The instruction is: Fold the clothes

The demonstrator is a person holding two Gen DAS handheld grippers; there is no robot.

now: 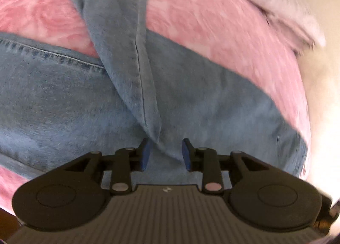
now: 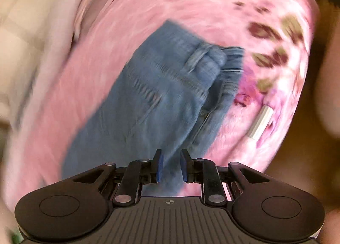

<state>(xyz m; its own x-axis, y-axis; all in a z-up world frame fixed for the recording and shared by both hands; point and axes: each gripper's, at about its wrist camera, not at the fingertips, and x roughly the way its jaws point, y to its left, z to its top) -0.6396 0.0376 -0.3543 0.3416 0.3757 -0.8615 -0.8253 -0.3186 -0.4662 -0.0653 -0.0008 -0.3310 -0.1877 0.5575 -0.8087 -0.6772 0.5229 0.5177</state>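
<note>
The blue jeans (image 1: 63, 99) lie spread on a pink fuzzy blanket (image 1: 201, 16). In the left wrist view one leg (image 1: 119, 38) is folded across the rest of the denim, its hem pointing toward the top of the picture. The left gripper (image 1: 164, 152) hangs just over the cloth with its jaws parted; a fold of denim sits in the gap, but the blue pads (image 1: 145, 154) do not press on it. In the blurred right wrist view the jeans (image 2: 153, 95) show their waistband end, bunched. The right gripper (image 2: 171, 167) stands over the denim's edge, jaws slightly apart, pinching nothing. A small white cylinder (image 2: 260, 122) rests on the blanket's flowered part, apart from the jeans.
</note>
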